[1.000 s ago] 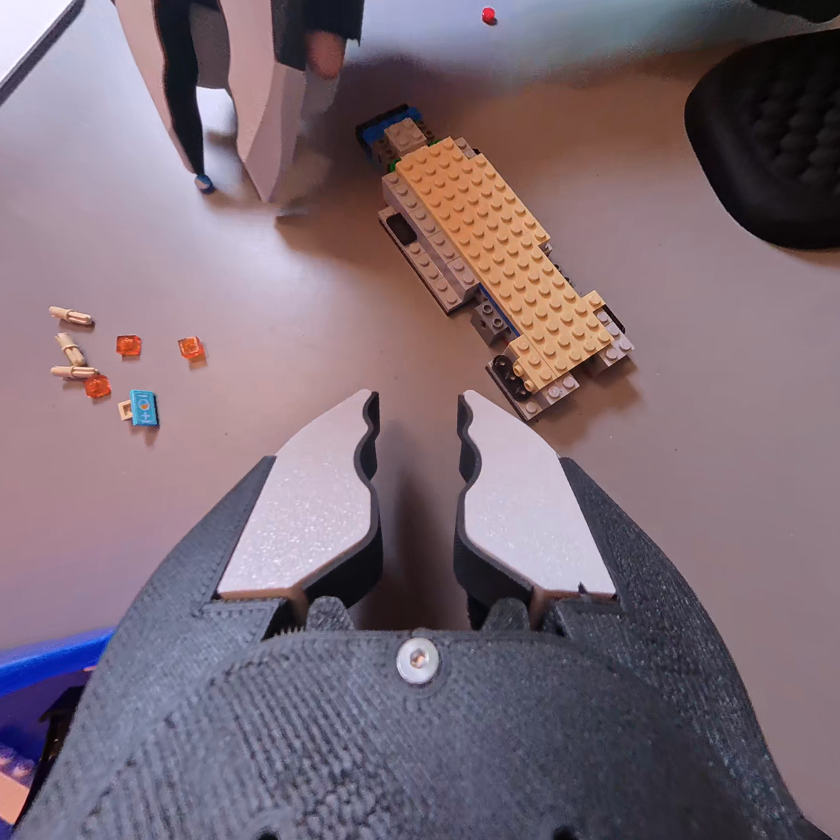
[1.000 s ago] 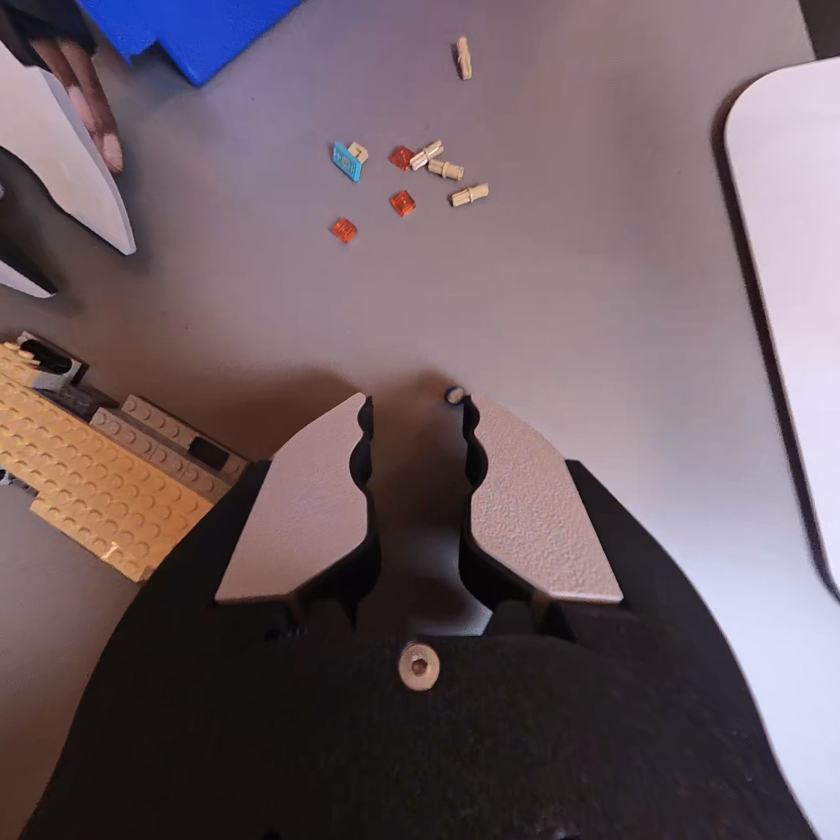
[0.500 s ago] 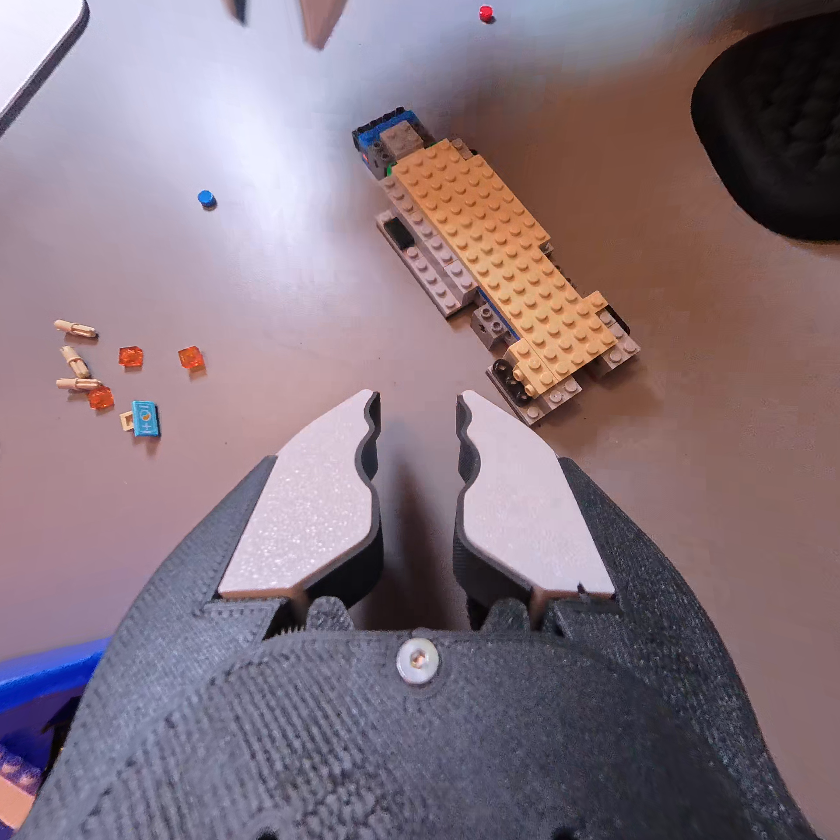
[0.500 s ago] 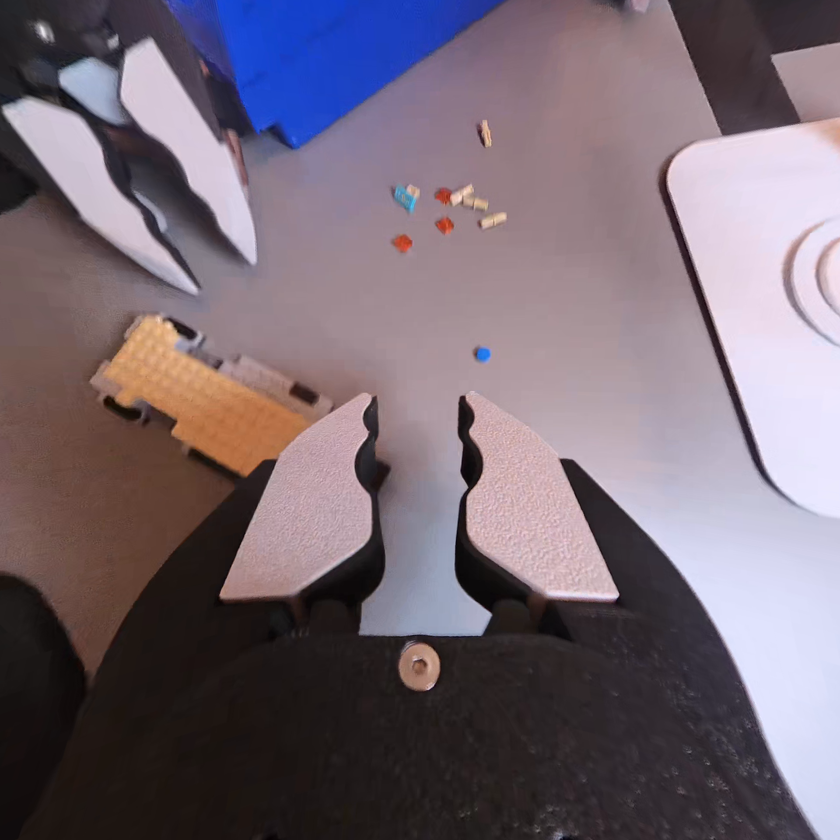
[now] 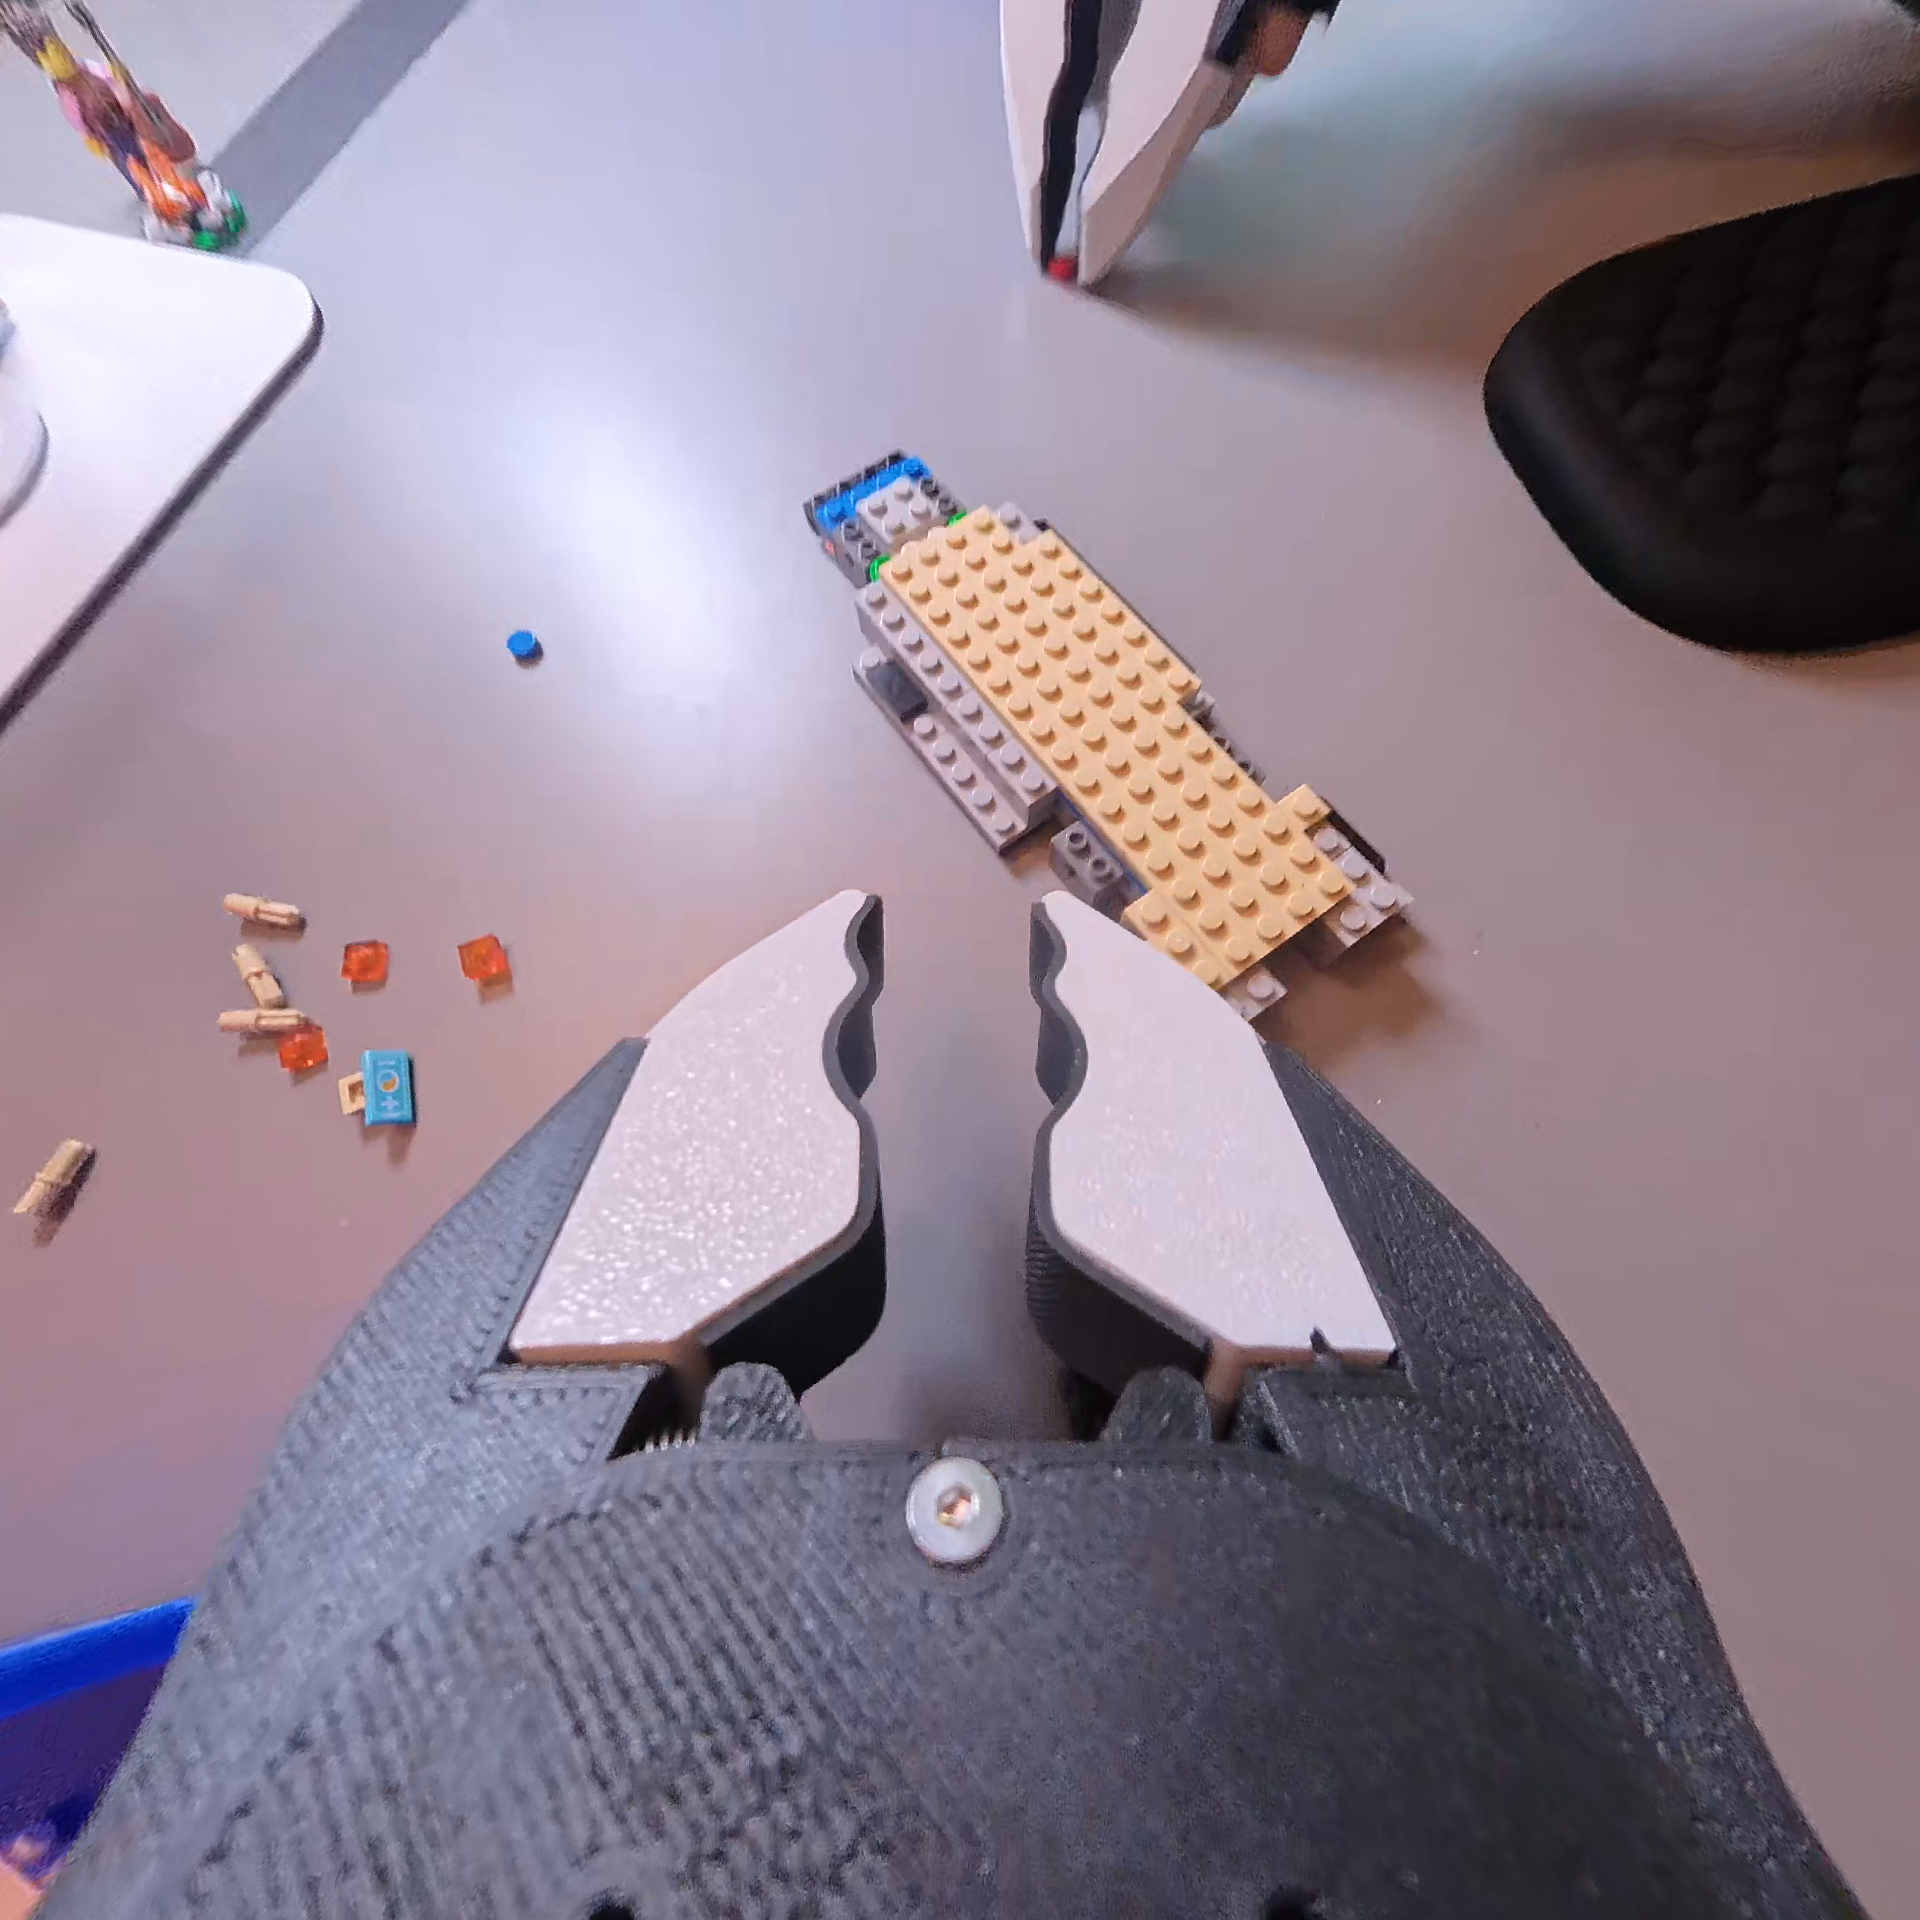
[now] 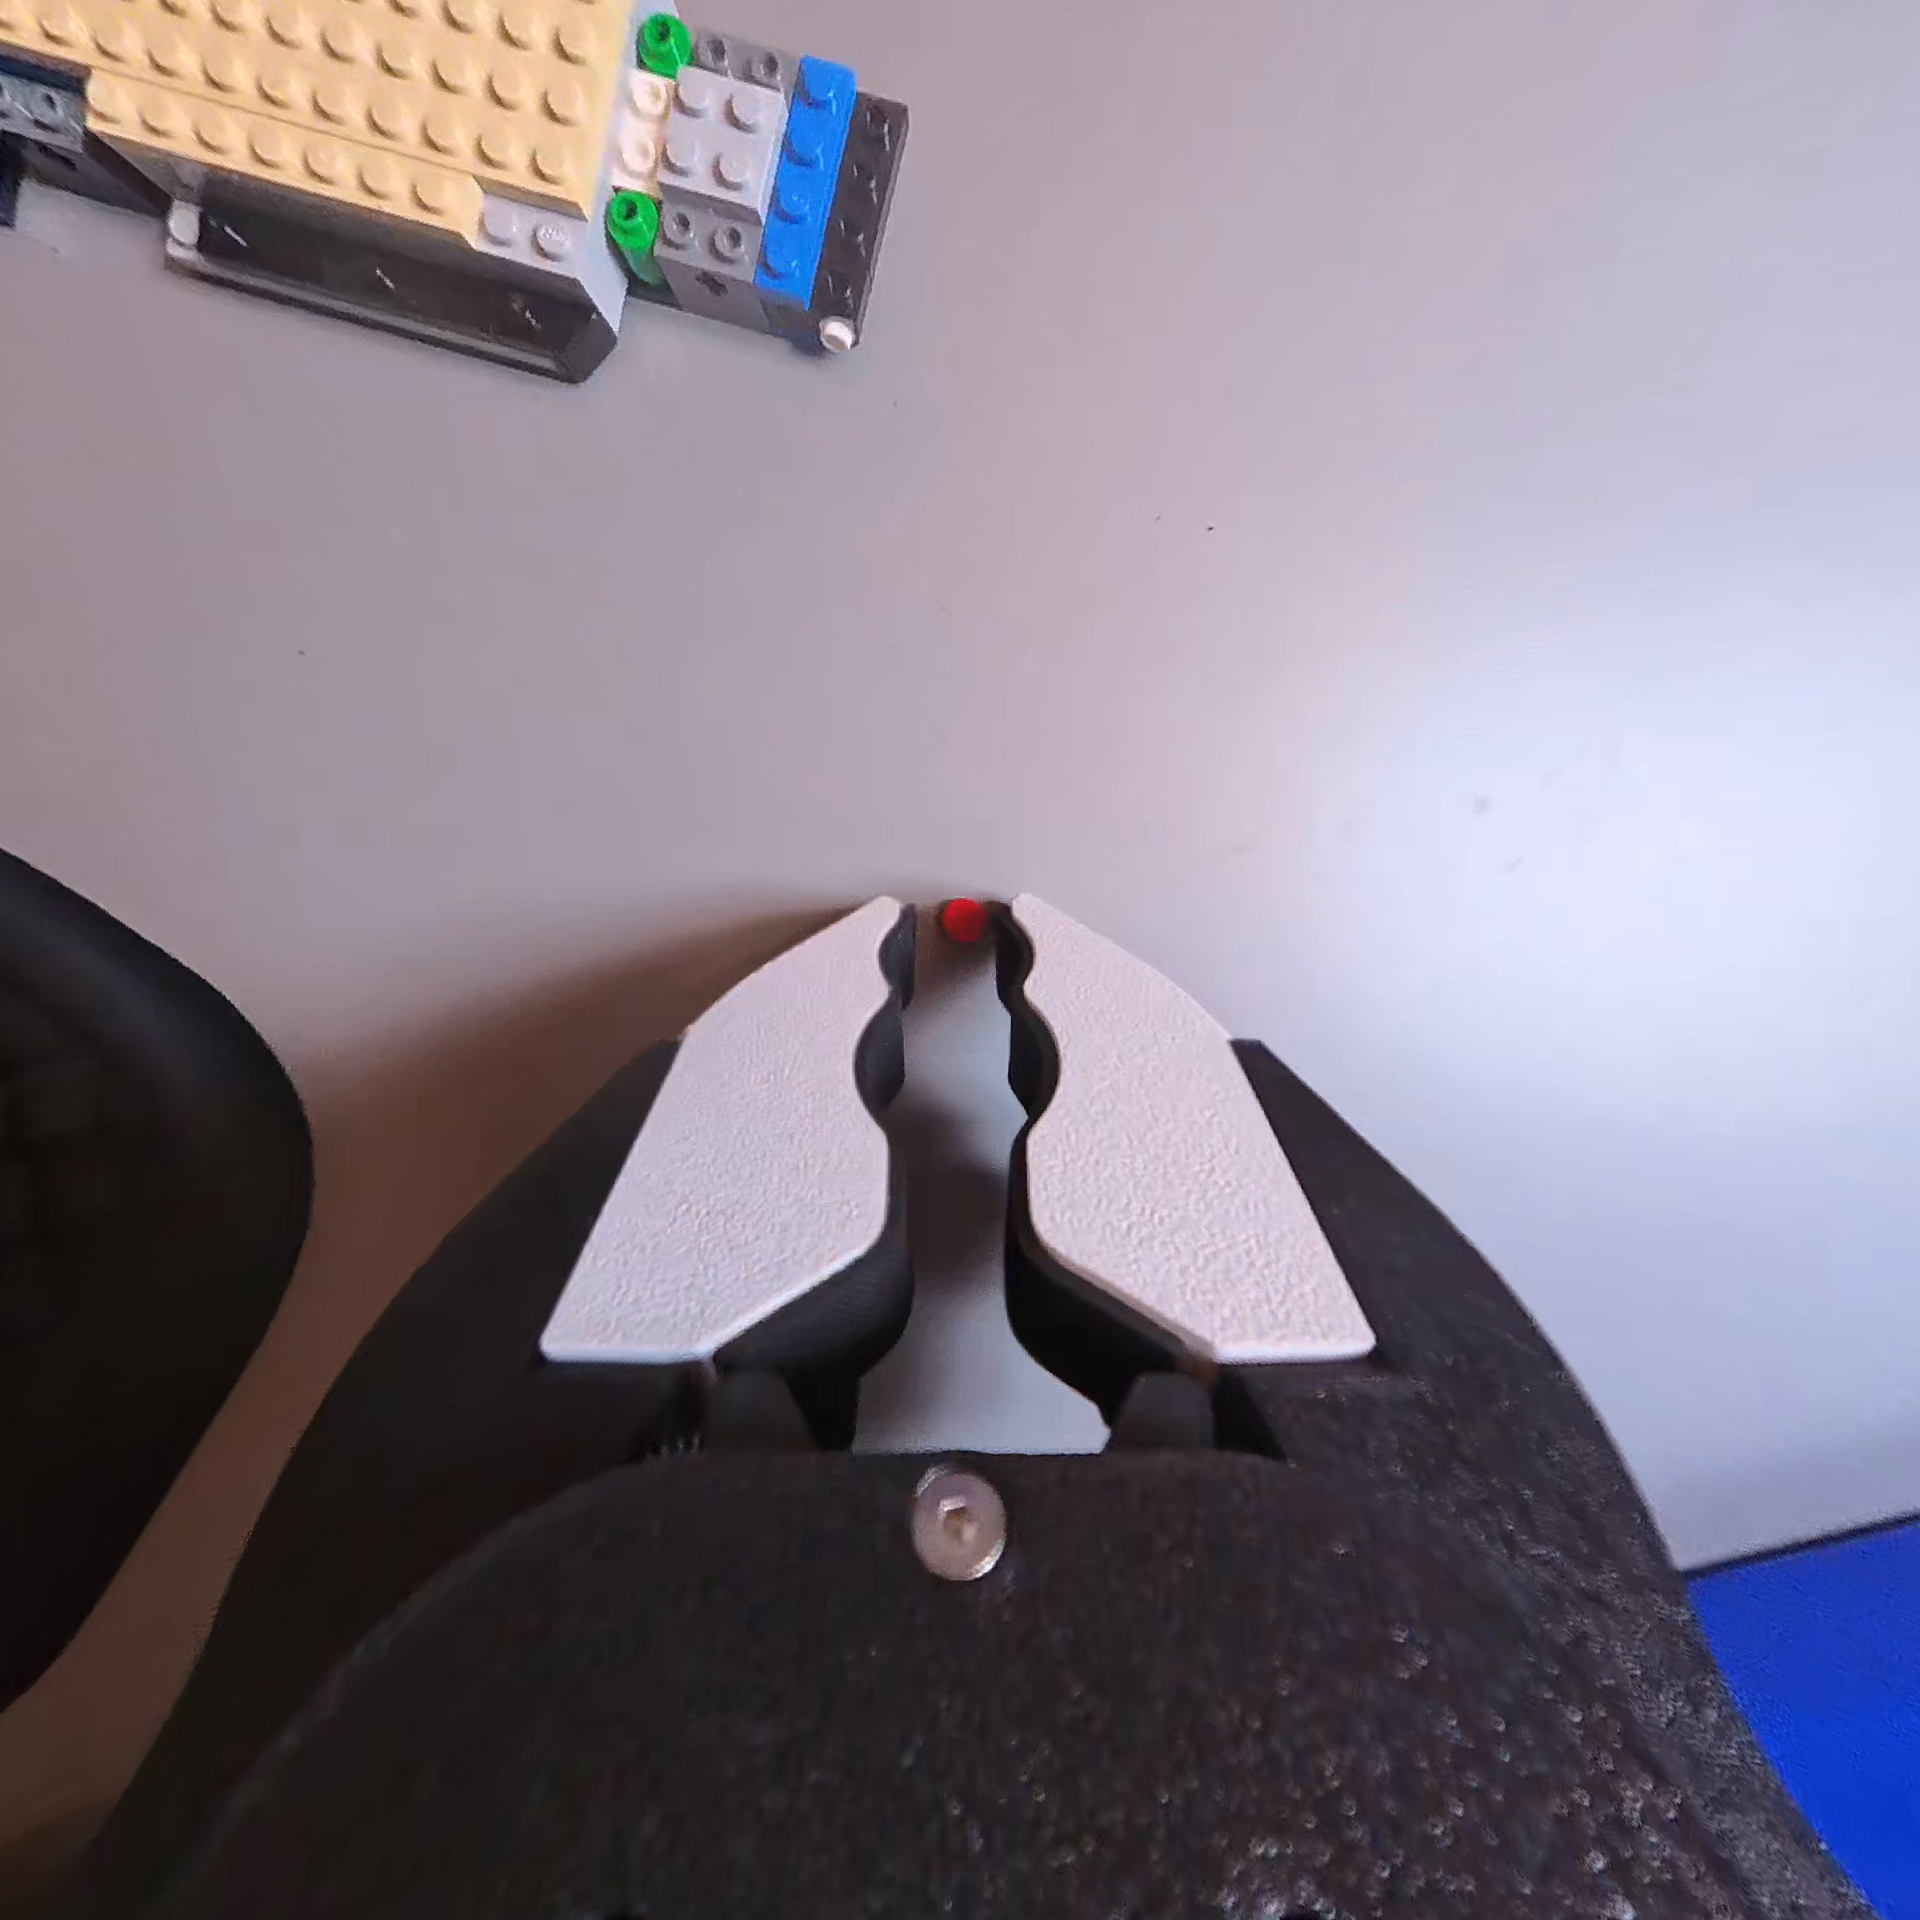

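The red stud (image 6: 961, 920) lies on the grey worktop (image 6: 1143, 540), right between the fingertips of the right gripper (image 6: 956, 910). The jaws are narrowed around it but not clenched: a thin gap shows on the stud's left side, and the right pad looks to be just at it or touching. So the stud is bracketed, not gripped. The tips are low, at or close to the surface.

Up and to the left in that view is the end of the brick build (image 6: 436, 156), well apart from the stud, with its green pegs, grey bricks and blue brick. A black pad (image 6: 125, 1195) sits to the left.

The left gripper (image 5: 956, 920) is released and empty, with bare worktop between its fingers. Its right finger overlaps the near end of the build in this view; whether it touches cannot be told. A blue stud (image 5: 525, 645) lies apart to the left, and nearer the edge are orange tiles (image 5: 483, 956), tan pins (image 5: 262, 912) and a teal tile (image 5: 390, 1086).

Risk, as a judgement: the stud is tiny and round and sits nearer one pad, so an uneven squeeze could shove it sideways or pop it out ahead of the tips. Tips pressing into the worktop could also pinch above it and miss.
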`<state>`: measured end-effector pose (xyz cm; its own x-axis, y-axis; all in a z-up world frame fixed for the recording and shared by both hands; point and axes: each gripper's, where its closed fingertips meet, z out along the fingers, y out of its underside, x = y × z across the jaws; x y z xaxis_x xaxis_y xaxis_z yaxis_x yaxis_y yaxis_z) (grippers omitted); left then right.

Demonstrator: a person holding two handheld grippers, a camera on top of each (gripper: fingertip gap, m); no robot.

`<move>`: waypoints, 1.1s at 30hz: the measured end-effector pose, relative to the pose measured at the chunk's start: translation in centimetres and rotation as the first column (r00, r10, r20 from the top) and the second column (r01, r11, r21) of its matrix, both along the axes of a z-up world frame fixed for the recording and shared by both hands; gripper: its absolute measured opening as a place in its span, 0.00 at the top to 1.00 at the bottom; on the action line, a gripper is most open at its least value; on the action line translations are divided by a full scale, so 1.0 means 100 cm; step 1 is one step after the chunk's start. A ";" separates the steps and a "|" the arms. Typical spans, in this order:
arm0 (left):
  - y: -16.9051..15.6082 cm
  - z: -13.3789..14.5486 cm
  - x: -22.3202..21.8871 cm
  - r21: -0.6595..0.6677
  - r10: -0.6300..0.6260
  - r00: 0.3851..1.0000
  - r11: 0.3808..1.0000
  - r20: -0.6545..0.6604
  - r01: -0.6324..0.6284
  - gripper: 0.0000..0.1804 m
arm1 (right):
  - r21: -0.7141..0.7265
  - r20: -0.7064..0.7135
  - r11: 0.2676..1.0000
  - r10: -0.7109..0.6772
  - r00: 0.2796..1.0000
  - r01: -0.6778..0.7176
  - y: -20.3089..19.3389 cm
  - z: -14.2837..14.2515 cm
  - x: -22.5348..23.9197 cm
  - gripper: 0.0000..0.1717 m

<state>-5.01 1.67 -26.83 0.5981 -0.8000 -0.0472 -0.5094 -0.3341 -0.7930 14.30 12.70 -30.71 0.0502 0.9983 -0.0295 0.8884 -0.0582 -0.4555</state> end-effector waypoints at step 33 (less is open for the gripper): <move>0.036 0.075 0.024 -0.018 0.029 0.975 1.000 0.222 -0.026 0.98 | 0.481 -0.509 0.865 0.409 0.757 -0.144 -0.092 0.100 -0.115 0.86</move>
<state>-2.60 5.32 -19.33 0.6140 -0.7829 0.1007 -0.3119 -0.3578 -0.8802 2.76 3.47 -20.73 -0.1245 0.8926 0.4334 0.3912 0.4455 -0.8053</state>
